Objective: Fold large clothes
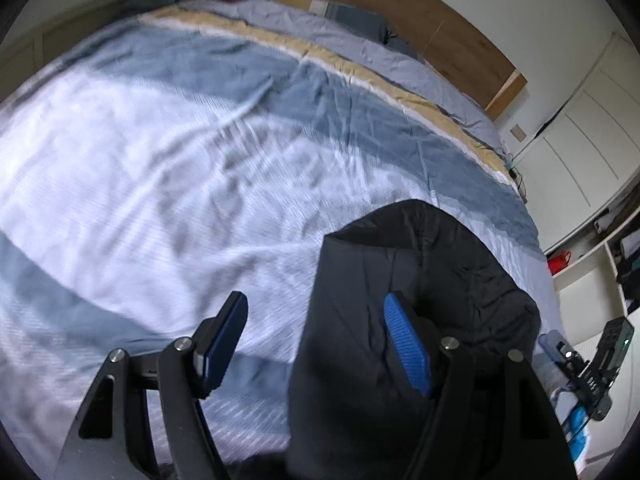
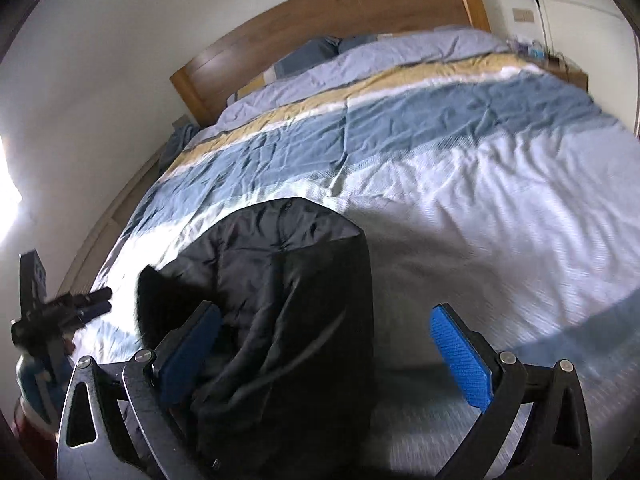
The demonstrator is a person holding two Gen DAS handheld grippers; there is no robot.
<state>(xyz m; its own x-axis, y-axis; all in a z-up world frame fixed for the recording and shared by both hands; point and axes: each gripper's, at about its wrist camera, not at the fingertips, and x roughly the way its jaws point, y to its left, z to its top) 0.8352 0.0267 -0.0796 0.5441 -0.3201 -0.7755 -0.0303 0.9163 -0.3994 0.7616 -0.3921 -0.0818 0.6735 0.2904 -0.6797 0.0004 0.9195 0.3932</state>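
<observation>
Jacket [image 2: 288, 300] fabric, dark and bunched, is lying on the striped bedspread [image 2: 500, 200] near the bed's foot; the left gripper [image 1: 316, 344] is hanging with jaws spread, its right pad against the cloth; the right gripper [image 2: 332, 344] is likewise gaping wide, pinching nothing.

Count, both views together: 1 black jacket [image 1: 404, 280] [image 2: 288, 288], lying at the near edge of the bed [image 1: 168, 152] [image 2: 500, 184]. 1 bed, w/ 1 striped cover [image 1: 240, 92] [image 2: 400, 120] and 1 wooden headboard [image 1: 400, 12] [image 2: 320, 12]. Pillows at the head edge: approx. 2, partly hidden, exact no. not clear. 2 grippers: left gripper [image 1: 316, 344], right gripper [image 2: 326, 344]; each has 2 blue pads [image 1: 406, 346] [image 2: 460, 356], so 4 pads total. 1 red item [image 1: 559, 263] on the shelf unit [image 1: 592, 248] past the bed's right edge.
</observation>
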